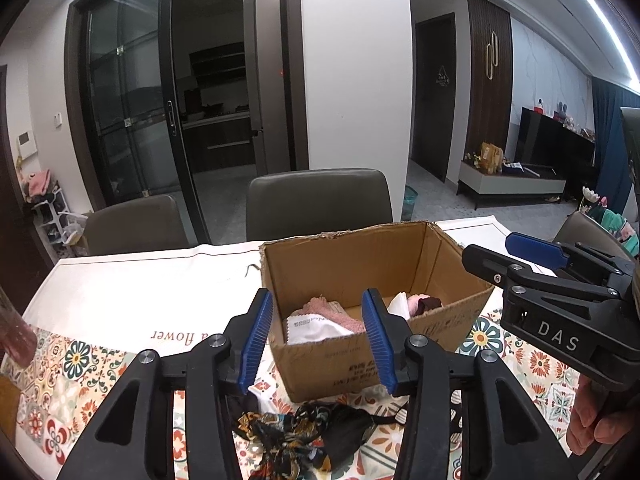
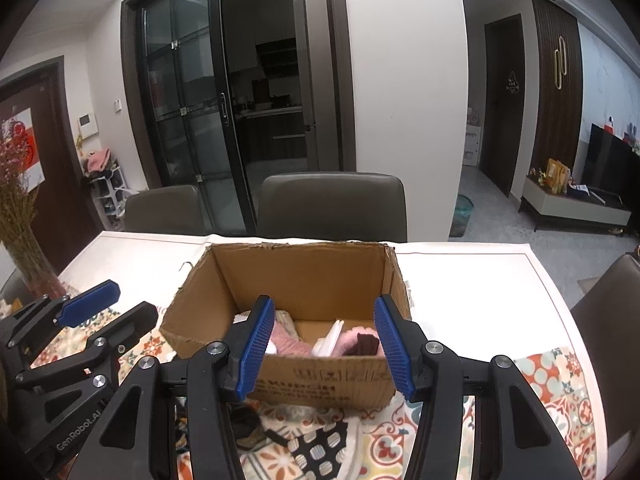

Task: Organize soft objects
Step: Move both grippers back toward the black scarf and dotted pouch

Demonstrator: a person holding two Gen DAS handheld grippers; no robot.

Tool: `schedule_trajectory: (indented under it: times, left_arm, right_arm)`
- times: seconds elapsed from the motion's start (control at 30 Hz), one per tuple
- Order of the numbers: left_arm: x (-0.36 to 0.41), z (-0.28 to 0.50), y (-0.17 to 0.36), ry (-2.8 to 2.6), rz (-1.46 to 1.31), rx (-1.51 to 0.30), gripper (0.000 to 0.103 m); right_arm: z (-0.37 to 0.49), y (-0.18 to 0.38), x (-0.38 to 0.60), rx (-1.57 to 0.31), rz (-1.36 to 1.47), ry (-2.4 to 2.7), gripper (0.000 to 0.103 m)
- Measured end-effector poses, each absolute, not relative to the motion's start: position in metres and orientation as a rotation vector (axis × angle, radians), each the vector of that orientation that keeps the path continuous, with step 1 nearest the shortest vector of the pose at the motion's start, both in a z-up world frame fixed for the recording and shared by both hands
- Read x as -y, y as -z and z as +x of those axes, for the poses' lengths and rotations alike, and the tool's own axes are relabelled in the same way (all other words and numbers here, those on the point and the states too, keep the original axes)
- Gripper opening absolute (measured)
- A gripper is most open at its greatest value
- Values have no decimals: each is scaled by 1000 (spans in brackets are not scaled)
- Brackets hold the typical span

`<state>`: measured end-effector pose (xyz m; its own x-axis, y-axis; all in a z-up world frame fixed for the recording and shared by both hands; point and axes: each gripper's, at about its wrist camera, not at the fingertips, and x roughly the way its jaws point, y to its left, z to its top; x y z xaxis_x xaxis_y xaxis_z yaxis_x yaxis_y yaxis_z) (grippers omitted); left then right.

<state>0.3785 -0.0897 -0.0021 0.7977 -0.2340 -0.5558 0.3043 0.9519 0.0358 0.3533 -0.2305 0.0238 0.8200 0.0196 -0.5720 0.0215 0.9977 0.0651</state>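
Now hovering over the worktop (image 2: 460, 280) — left tongs (image 1: 316, 336) and right tongs (image 2: 326, 344) both gaping, gripping nothing. Lying folded inside the cardboard box (image 2: 304, 272): pink and white cloths (image 2: 292, 344) — patterned scarf (image 1: 288, 436) sitting just before it.

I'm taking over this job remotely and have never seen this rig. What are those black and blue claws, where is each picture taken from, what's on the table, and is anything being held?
The claws are hand-held two-finger grippers, one per hand, each with a camera looking along its fingers. One picture is from the left gripper, the other from the right gripper; each also shows the other at its edge. Both stand open with nothing between the blue pads.

On the patterned tablecloth sits an open cardboard box already holding pink, white and dark red soft items. In front of it lie a dark floral cloth and a black-and-white patterned cloth, not yet packed.
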Motion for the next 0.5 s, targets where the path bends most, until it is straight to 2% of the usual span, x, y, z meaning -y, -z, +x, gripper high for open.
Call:
schedule_trajectory:
  times: [0.13,0.23,0.5]
  left_arm:
    - [85,364,0,277,120,-570,49]
    - [81,355,0,275,115,-568,49]
    - [67,335,7,251,103,-576,52]
  right_arm:
    - [343,-23,228,-602,62,3,54]
    - [335,-22,225,-597,64,5,62]
    - [315,-17,218,-597,66,10,62]
